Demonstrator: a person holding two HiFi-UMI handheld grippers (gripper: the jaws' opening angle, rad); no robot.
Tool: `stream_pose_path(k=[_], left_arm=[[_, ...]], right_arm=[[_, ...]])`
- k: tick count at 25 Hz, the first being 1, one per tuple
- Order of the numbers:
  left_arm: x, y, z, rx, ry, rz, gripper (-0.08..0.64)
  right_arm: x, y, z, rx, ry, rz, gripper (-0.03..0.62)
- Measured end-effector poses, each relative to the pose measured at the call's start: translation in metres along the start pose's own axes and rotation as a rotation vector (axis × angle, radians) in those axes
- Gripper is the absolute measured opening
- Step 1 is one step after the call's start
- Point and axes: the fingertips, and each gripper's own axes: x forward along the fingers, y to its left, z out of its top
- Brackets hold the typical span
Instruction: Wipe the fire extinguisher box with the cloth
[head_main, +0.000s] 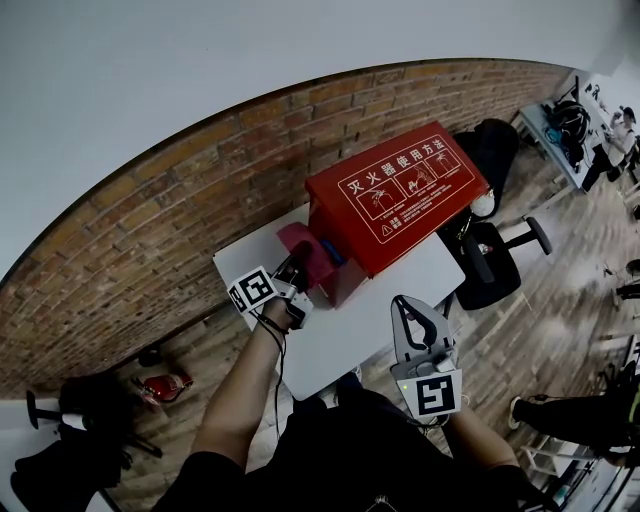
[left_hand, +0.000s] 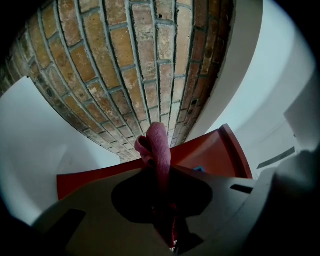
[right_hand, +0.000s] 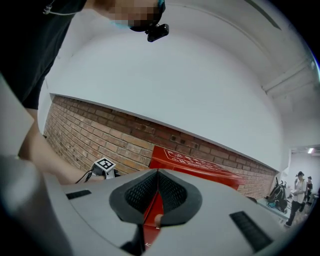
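The red fire extinguisher box (head_main: 392, 195) with white print on its lid lies on a white table (head_main: 345, 340). My left gripper (head_main: 298, 268) is shut on a dark pink cloth (head_main: 310, 255), which is pressed against the box's left end. In the left gripper view the cloth (left_hand: 157, 147) sticks up from between the jaws, with the red box (left_hand: 215, 152) just behind it. My right gripper (head_main: 412, 312) hangs over the table's near right part, apart from the box, shut and holding nothing. Its view shows the box (right_hand: 192, 165) ahead.
A brick wall (head_main: 150, 230) runs behind the table. A black office chair (head_main: 490, 262) and a dark bag (head_main: 495, 145) stand right of the box. A red object (head_main: 165, 385) lies on the floor at the left. A person's legs (head_main: 570, 415) are at the far right.
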Motion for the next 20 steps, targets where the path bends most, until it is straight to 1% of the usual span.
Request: stream_pose_path(k=[6, 12, 16, 20], left_arm=[[-0.001, 0.017, -0.005, -0.025, -0.007, 0.002, 0.109], [0.0, 0.026, -0.007, -0.031, -0.003, 0.004, 0.109], [-0.001, 0.037, -0.008, -0.015, 0.006, 0.027, 0.109], [-0.001, 0.052, -0.011, -0.02, 0.005, 0.052, 0.109]], right_arm=[[0.001, -0.003, 0.012, 0.026, -0.027, -0.012, 0.02], [0.002, 0.0, 0.02, 0.04, -0.038, -0.015, 0.02], [0.002, 0.004, 0.025, 0.041, -0.042, -0.016, 0.02], [0.003, 0.005, 0.031, 0.037, -0.051, -0.019, 0.02]])
